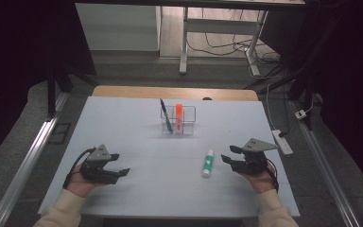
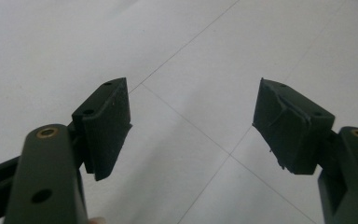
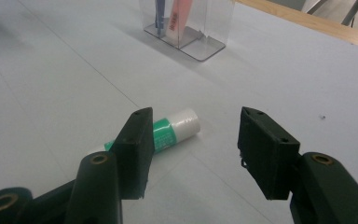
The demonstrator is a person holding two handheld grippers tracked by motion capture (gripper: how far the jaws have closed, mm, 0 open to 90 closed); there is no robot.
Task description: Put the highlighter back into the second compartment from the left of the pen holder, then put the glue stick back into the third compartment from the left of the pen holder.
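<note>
A white glue stick with a green label (image 1: 208, 163) (image 3: 172, 131) lies flat on the white table, right of centre. My right gripper (image 1: 230, 154) (image 3: 193, 149) rests just right of it, open, with nothing between its jaws; the stick lies beyond and partly behind one jaw. At the left of the table my left gripper (image 1: 119, 163) (image 2: 193, 126) is open over bare tabletop, holding nothing. A clear plastic holder (image 1: 189, 124) (image 3: 214, 23) farther back carries a blue pen (image 1: 165, 115) and an orange marker (image 1: 178, 116).
The white table (image 1: 137, 184) has a wooden strip along its far edge (image 1: 175, 92). A power strip (image 1: 282, 142) lies off the right side. Desk legs and cables stand on the floor beyond.
</note>
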